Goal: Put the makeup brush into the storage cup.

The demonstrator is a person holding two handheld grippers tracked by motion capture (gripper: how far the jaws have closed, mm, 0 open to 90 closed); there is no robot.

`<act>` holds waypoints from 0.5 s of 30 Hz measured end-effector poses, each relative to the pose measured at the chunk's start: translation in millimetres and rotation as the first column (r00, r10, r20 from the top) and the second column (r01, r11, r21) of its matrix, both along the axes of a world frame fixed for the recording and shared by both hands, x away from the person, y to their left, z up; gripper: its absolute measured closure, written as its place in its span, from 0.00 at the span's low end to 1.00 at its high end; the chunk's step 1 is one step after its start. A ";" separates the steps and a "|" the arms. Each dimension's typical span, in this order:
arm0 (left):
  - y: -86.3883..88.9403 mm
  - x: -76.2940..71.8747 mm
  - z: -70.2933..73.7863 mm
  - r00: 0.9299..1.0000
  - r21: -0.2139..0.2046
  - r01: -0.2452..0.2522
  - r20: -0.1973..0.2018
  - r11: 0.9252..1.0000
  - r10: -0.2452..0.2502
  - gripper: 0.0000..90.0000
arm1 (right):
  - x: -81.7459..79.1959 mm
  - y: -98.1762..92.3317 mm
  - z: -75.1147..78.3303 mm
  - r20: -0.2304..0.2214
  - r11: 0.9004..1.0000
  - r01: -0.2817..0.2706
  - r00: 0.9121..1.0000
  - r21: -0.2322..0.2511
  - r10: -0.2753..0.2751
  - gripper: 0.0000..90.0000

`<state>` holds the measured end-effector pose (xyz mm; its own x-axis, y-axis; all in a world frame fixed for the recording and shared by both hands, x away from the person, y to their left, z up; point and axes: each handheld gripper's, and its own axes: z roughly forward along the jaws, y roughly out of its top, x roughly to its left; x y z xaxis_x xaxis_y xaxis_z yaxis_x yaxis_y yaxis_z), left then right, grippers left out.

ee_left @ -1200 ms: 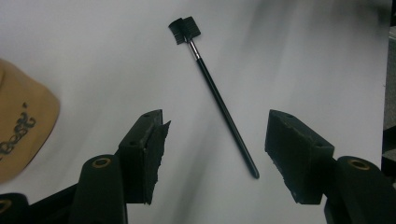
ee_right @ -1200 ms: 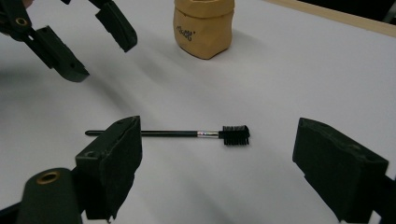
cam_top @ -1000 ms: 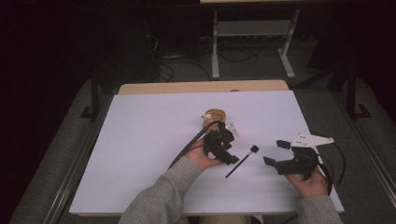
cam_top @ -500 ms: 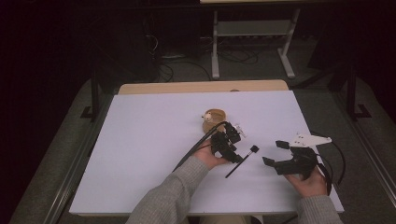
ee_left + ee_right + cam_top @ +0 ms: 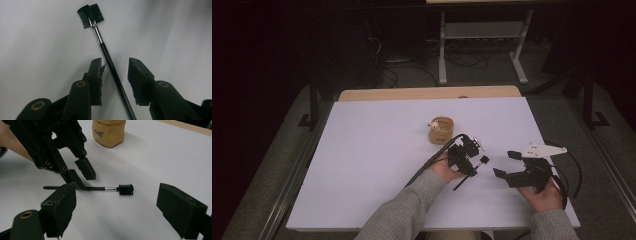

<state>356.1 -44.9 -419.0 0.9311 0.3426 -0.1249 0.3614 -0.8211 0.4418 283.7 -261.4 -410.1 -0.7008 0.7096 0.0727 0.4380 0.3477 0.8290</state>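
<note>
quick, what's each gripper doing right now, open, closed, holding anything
Left gripper: open, jaws either side of the brush handle, not yet closed on it.
Right gripper: open, holding nothing.

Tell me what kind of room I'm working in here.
Probably a lab or recording workspace: a white table on grey carpet, loose cables and a metal stand behind it in a dark room.
</note>
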 end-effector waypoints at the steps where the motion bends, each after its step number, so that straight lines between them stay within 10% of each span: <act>1: -2.1 -0.2 -1.7 1.000 0.005 -0.002 0.007 1.000 0.002 0.75 | 0.0 0.3 -0.2 -0.001 1.000 0.000 1.000 0.001 0.000 0.17; 15: -9.5 -5.9 -5.5 0.997 0.069 0.003 0.081 0.998 -0.009 0.89 | -0.2 0.6 -0.8 -0.007 1.000 -0.003 1.000 -0.006 0.003 0.18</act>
<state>350.2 -54.4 -424.5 0.9393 0.3421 -0.0251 0.3215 -0.8525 0.4122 283.5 -260.7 -410.9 -0.7026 0.7078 0.0737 0.4428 0.3538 0.8238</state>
